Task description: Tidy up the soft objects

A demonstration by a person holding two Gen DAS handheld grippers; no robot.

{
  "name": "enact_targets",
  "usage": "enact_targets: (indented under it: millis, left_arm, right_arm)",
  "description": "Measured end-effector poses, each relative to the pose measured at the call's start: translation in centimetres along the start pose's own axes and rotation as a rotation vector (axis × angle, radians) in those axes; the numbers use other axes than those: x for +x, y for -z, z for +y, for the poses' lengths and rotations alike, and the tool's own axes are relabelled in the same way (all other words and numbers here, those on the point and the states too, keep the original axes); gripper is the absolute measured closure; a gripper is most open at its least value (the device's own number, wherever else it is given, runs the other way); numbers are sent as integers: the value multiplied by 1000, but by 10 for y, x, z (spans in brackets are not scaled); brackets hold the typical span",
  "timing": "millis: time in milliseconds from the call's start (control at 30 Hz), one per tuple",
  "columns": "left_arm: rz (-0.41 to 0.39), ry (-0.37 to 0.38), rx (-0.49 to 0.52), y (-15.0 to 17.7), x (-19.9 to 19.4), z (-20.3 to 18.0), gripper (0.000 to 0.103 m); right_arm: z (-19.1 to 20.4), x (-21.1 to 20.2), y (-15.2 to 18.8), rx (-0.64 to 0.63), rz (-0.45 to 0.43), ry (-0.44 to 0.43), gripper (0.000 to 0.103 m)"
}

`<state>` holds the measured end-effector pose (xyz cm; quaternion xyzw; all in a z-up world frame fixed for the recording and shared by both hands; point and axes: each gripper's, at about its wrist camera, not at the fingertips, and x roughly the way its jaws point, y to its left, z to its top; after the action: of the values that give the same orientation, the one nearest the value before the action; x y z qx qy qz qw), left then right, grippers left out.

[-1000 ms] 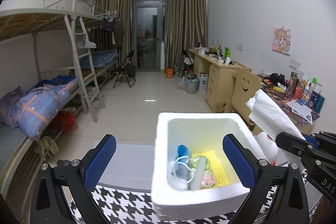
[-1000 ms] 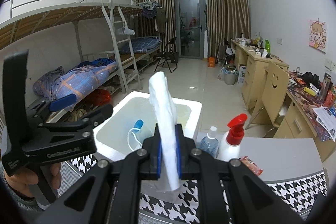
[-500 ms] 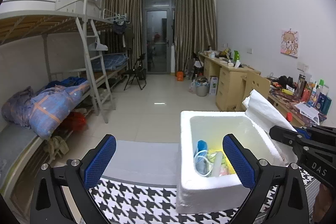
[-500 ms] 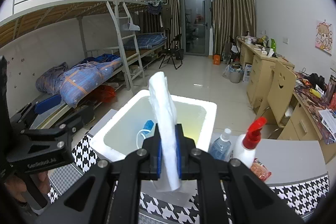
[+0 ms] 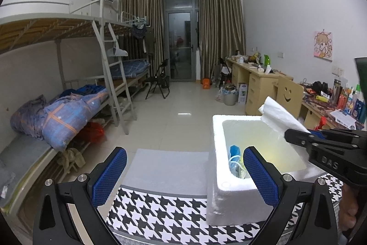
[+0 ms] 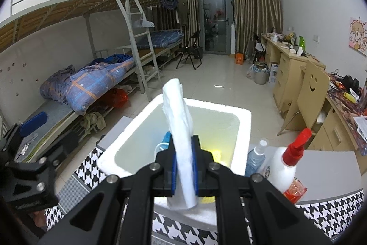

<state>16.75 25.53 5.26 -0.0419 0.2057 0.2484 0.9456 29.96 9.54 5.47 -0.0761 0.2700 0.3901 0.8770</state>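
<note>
My right gripper [image 6: 184, 167] is shut on a folded white cloth [image 6: 179, 121] that stands upright between its blue pads, above the near rim of a white foam box [image 6: 244, 128]. The left wrist view shows the same cloth [image 5: 278, 117] poking out of the right gripper [image 5: 298, 133] over the foam box [image 5: 218, 153]. Inside the box lie a blue item with a white cord [image 5: 234, 153] and something yellow [image 6: 216, 154]. My left gripper [image 5: 183, 176] stands open and holds nothing, to the left of the box, above the houndstooth table cover [image 5: 160, 210].
A small clear bottle [image 6: 255, 156], a white spray bottle with a red trigger [image 6: 286, 164] and a red packet [image 6: 296, 190] stand right of the box. A grey mat [image 5: 167, 167] lies left of it. Bunk beds [image 5: 68, 107] are left, desks and a chair [image 5: 289, 93] right.
In the left wrist view the foam box has slid from the middle to the right as the left gripper moved leftwards. The right gripper with the cloth has come closer over the box.
</note>
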Motion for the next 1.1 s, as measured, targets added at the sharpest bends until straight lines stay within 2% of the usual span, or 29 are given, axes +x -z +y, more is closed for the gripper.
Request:
enact_targets:
  millis: [100,133,167,200,233,267,633,833,1100]
  left_arm:
    - [-2,-12,9,1,-1,0,1]
    - [-3,-12,12,2,-2,0,1]
    - [-4,-12,13,3,-4,-1,1]
    - [-7,-13,15,3,-5,-1,1]
    - [-8,-13,15,4,-6,0,1]
    - [-9,-13,15,4,-7,0,1]
    - [-44,-4,18,14,-35,-3,1]
    - [-77,24,13,18,-68,-6,1]
    - [-140,49,15,24,-122,-10,1]
  right_arm:
    - [-3,10,0,15,31,-18,84]
    - [-4,12,0,17,43,-15,72]
    - [-6,15,1,22,58,-13,55]
    - [-7,16,1,29,65,-12,46]
    - [-6,15,3,34,65,-14,32]
    - [-7,13,3,38,53,-17,27]
    - [-1,-31,11,42,-7,-26,25]
    - [9,-63,22,35,-40,-19,19]
    - [28,-122,42,13,-134,6,7]
